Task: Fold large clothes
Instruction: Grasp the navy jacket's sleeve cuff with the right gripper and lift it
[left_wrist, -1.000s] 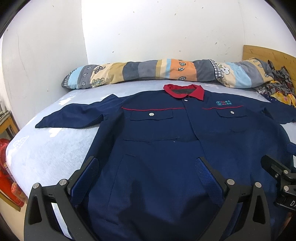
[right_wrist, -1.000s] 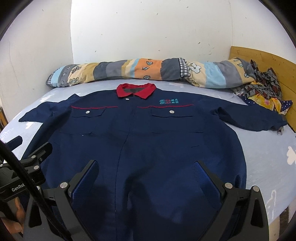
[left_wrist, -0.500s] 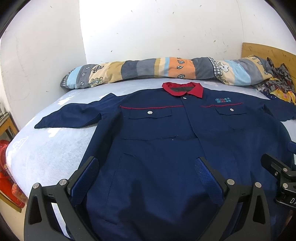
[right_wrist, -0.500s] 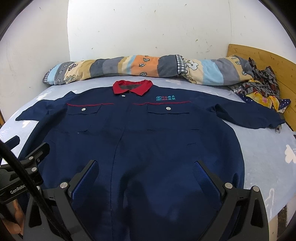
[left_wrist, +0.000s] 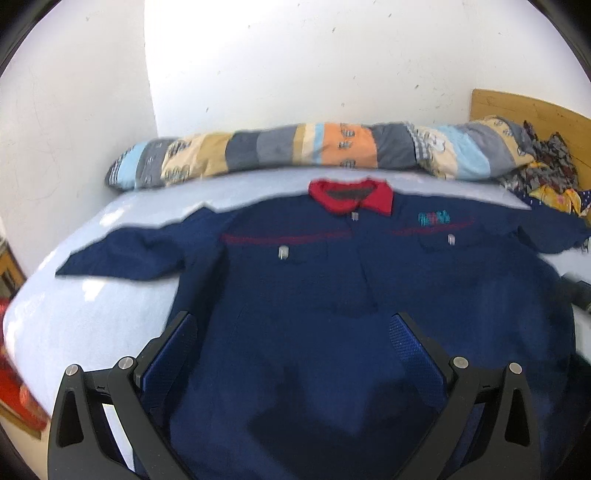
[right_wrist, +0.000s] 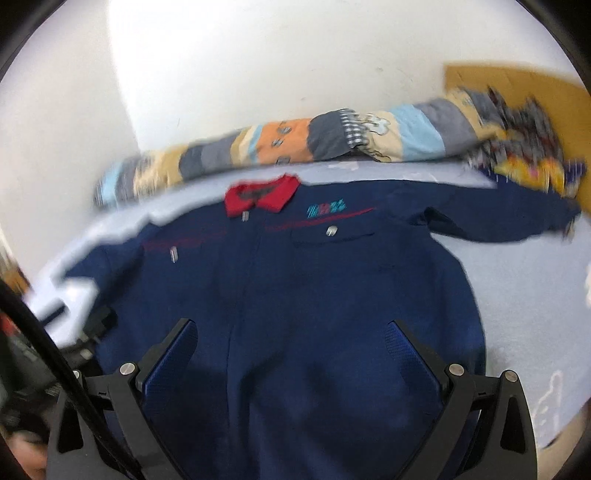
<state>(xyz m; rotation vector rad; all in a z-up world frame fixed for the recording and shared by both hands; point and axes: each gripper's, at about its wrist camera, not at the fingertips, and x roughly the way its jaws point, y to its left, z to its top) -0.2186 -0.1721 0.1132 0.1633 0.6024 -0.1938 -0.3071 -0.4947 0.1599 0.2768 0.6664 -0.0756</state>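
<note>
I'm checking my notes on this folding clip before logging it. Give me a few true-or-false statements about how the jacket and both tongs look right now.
1. The jacket lies spread flat on the bed. True.
2. Its collar is yellow. False: it is red.
3. The left tongs are shut on a sleeve. False: they are open, holding nothing.
4. The right tongs are open. True.
5. A striped quilt lies rolled along the wall. True.

A striped patchwork bolster (left_wrist: 317, 151) lies along the bed's (left_wrist: 92, 321) far edge against the white wall (left_wrist: 295, 66), with crumpled patterned clothes (left_wrist: 546, 173) in the far right corner beside the wooden headboard (left_wrist: 517, 107).
</note>
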